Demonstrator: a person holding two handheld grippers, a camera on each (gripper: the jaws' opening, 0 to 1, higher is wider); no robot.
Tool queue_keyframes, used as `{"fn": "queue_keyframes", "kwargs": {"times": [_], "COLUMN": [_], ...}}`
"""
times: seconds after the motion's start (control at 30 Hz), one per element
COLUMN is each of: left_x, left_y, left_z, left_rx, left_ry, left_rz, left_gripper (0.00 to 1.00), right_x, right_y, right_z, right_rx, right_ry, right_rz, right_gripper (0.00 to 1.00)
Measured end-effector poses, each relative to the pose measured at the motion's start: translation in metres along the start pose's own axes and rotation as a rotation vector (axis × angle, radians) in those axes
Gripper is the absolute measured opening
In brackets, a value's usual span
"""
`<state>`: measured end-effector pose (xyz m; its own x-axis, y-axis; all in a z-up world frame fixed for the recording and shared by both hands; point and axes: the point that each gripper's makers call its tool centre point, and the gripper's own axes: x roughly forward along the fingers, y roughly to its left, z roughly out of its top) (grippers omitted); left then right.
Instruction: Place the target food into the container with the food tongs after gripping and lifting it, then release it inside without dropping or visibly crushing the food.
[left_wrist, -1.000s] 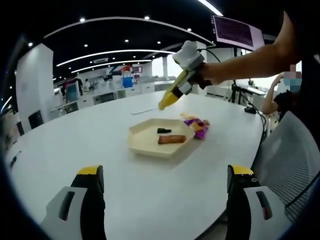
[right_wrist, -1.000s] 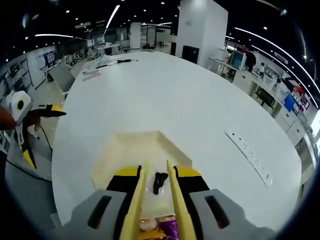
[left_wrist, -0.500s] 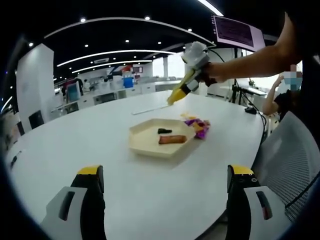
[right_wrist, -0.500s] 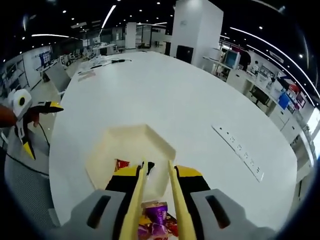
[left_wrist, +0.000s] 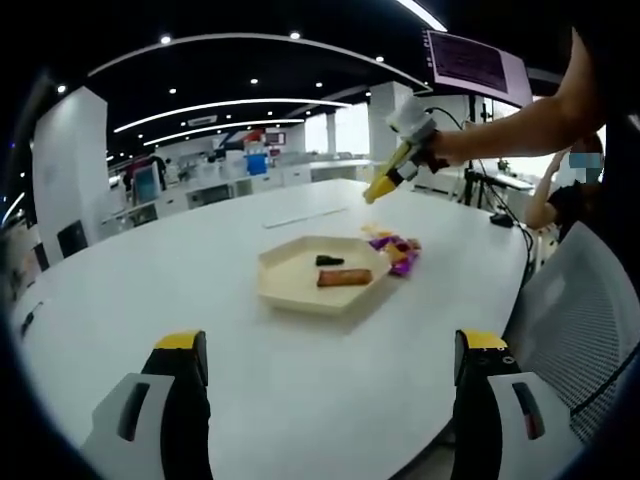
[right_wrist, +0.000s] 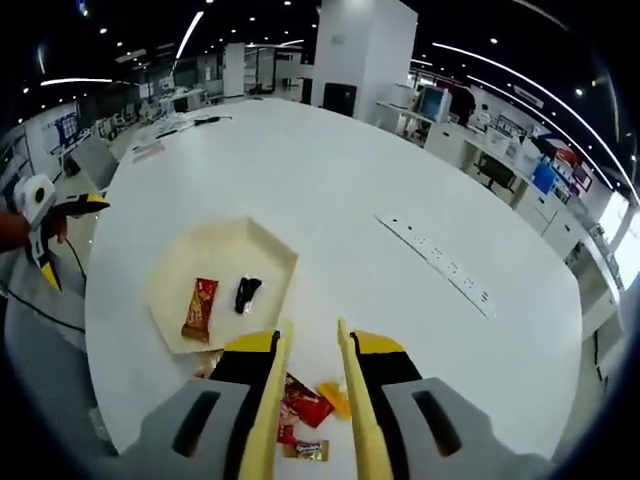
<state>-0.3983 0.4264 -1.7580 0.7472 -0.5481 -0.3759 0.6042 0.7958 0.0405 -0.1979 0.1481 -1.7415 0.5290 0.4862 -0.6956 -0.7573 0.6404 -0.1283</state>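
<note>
Cream hexagonal tray (right_wrist: 170, 295) is your landmark: going left to right in the right gripper view, a red-wrapped bar (right_wrist: 201, 306) and a small dark piece (right_wrist: 247, 293) lie inside it, and the loose wrapped snacks (right_wrist: 305, 408) sit just outside its near-right edge, between your tongs (right_wrist: 311, 345). Right gripper (right_wrist: 311, 400) holds the tongs only, tips slightly apart, no food in them. Left gripper (left_wrist: 330, 355) hangs wide open, empty, well back from the tray. Snacks look light, with slick, crinkly wrappers and likely crushable, so pinch gently across a packet's middle.
</note>
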Motion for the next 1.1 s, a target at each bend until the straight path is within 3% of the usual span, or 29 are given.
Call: {"fn": "queue_keyframes", "kwargs": {"times": [0.5, 0.9, 1.1], "left_x": [0.001, 0.001, 0.001], "left_y": [-0.003, -0.003, -0.002], "left_z": [-0.002, -0.002, -0.002], "left_rx": [0.006, -0.003, -0.008], "left_ry": [0.011, 0.008, 0.006], "left_rz": [-0.015, -0.015, -0.010], "left_gripper": [1.00, 1.00, 1.00], "right_x": [-0.018, -0.002, 0.007], "right_y": [-0.032, -0.031, -0.028], "right_z": [-0.032, -0.036, -0.047], "right_rx": [0.094, 0.145, 0.161], "right_ry": [0.023, 0.036, 0.057], "right_rz": [-0.080, -0.105, -0.118], "right_gripper": [0.27, 0.28, 0.28]}}
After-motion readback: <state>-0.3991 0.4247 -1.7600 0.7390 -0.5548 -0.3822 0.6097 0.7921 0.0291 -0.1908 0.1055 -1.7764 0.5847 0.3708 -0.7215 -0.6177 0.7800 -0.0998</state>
